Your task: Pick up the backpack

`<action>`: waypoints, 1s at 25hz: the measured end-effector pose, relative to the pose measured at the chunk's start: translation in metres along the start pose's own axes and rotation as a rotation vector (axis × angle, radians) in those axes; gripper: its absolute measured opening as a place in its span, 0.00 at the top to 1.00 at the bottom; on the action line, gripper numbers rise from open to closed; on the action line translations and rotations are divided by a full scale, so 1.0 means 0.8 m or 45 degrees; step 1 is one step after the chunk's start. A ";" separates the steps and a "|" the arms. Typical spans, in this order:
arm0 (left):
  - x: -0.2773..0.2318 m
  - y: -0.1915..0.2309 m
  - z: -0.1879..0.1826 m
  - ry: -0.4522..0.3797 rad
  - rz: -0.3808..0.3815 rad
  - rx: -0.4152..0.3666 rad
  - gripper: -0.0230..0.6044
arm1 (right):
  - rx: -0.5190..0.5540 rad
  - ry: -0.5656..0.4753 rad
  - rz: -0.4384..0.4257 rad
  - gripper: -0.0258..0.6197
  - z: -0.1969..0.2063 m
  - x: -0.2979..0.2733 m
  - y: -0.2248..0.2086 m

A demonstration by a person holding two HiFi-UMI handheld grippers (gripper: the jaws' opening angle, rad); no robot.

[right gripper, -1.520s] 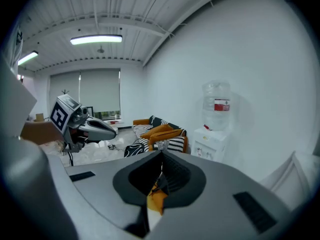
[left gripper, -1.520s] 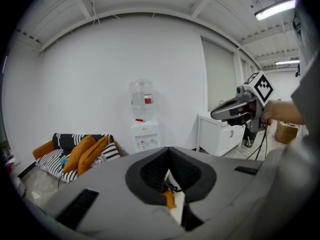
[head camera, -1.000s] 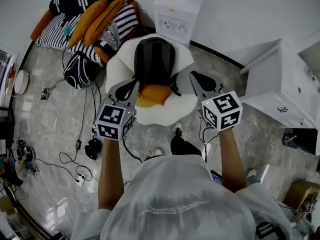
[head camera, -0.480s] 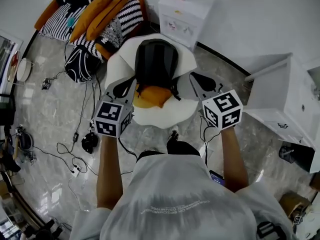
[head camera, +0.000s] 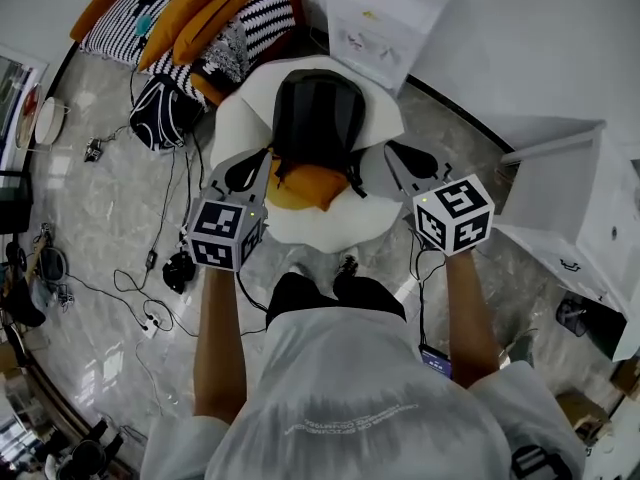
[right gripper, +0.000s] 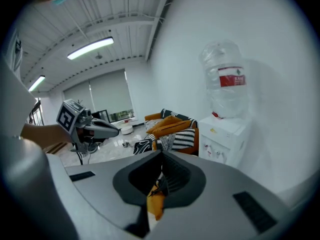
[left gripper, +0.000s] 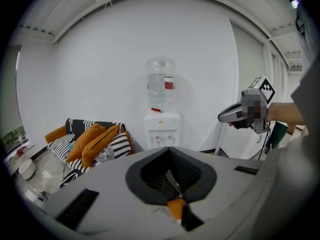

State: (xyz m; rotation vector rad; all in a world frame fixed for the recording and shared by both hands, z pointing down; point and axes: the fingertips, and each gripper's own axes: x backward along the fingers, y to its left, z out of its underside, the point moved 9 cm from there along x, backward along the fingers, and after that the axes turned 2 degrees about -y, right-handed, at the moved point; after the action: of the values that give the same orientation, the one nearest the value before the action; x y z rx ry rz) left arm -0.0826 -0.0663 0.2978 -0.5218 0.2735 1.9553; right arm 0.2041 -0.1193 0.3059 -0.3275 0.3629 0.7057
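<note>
A dark grey backpack point(head camera: 318, 118) stands upright on a white round seat point(head camera: 330, 230), with an orange cushion point(head camera: 305, 183) in front of it. My left gripper point(head camera: 242, 174) hovers at the seat's left front edge, shut and empty. At the seat's right edge hangs my right gripper point(head camera: 408, 159), also shut on nothing. Neither touches the backpack. In the left gripper view the closed jaws point(left gripper: 175, 204) hide the backpack, and only a strip of orange shows through them. The right gripper view looks past its shut jaws point(right gripper: 155, 189) at the same orange and a bit of dark strap.
A water dispenser point(head camera: 385, 18) stands behind the seat against the wall. A sofa with striped and orange cushions point(head camera: 195, 13) is at the back left, with a black-and-white bag point(head camera: 160, 123) below it. Cables point(head camera: 150, 268) trail over the floor at left. A white cabinet point(head camera: 560, 193) stands right.
Both grippers have moved forward and lower, closer to the seat and the backpack. The person has stepped nearer to the seat. Both pairs of jaws stay shut.
</note>
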 end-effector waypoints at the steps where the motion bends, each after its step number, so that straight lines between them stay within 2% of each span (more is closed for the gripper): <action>1: -0.003 0.005 0.000 -0.018 -0.007 0.008 0.93 | -0.015 -0.015 -0.008 0.96 0.001 -0.005 -0.002; 3: -0.005 0.018 0.002 -0.045 -0.001 0.018 0.93 | -0.052 -0.045 -0.014 0.96 0.002 -0.015 -0.003; 7: -0.015 0.041 0.017 -0.072 0.072 -0.035 0.93 | -0.097 -0.031 0.024 0.96 0.005 -0.038 0.001; 10: -0.034 0.063 0.031 -0.074 0.162 0.056 0.94 | -0.089 -0.004 0.091 0.96 0.004 -0.055 0.006; 13: -0.048 0.090 0.041 -0.034 0.230 0.156 0.95 | -0.116 -0.002 0.157 0.96 0.005 -0.070 0.017; 16: -0.061 0.114 0.050 -0.004 0.214 0.205 0.95 | -0.146 -0.013 0.214 0.96 0.008 -0.084 0.023; 22: -0.081 0.136 0.078 -0.014 0.176 0.123 0.94 | -0.194 0.020 0.291 0.96 0.024 -0.111 0.021; 25: -0.096 0.147 0.090 -0.002 0.159 0.126 0.94 | -0.202 0.042 0.317 0.96 0.037 -0.123 0.015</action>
State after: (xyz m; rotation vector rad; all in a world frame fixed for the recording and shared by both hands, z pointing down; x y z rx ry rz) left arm -0.1783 -0.1489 0.3925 -0.4477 0.4083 2.0507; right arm 0.1330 -0.1544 0.3725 -0.4490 0.3839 0.9771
